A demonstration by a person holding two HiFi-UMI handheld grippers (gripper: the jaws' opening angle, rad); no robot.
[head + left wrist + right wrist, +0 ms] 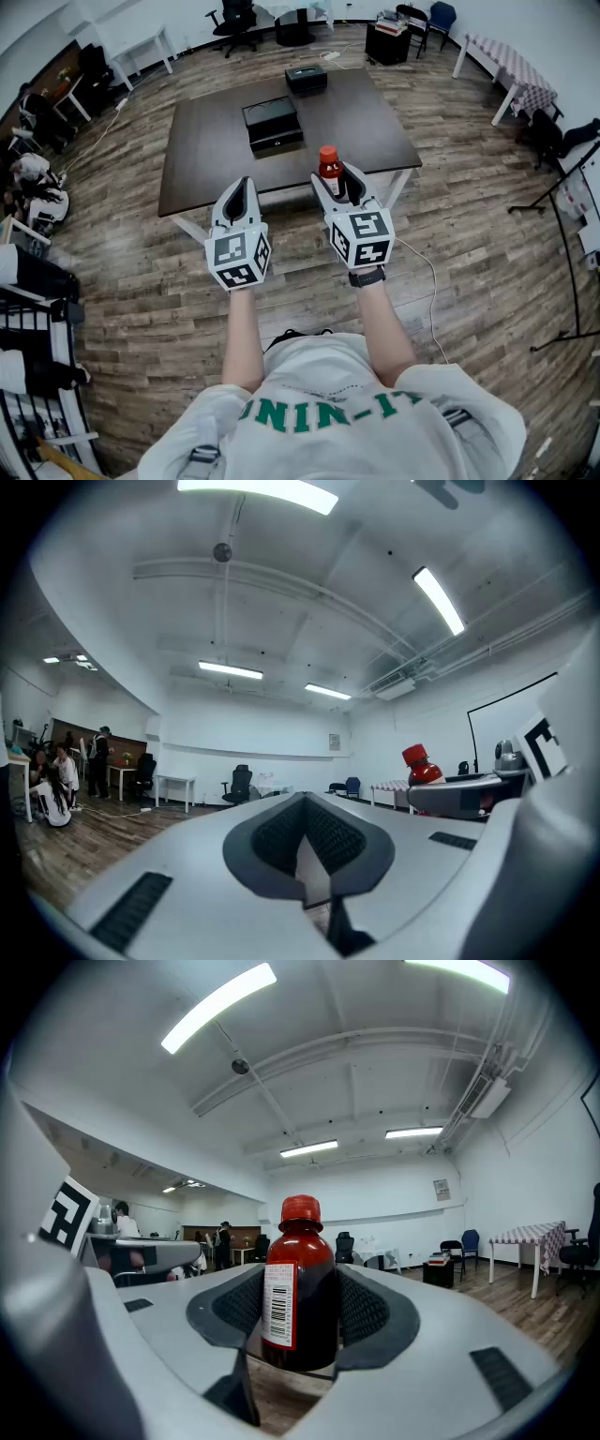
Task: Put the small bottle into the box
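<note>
My right gripper (pixel 339 184) is shut on the small bottle (pixel 329 167), a dark red one with a red cap, and holds it upright in the air just short of the table's near edge. In the right gripper view the bottle (pixel 302 1283) stands between the ribbed pads (pixel 370 1312), its barcode label turned left. My left gripper (pixel 242 194) hangs beside it at the same height with its jaws together and nothing in them (pixel 305 841). The open black box (pixel 273 124) sits mid-table, beyond both grippers. The left gripper view catches the bottle (pixel 423 765) at its right.
The dark brown table (pixel 206 141) stands on a wood floor. A second black case (pixel 306 78) lies at the table's far edge. Office chairs, small tables and people line the room's walls. A cable (pixel 427 281) runs over the floor at my right.
</note>
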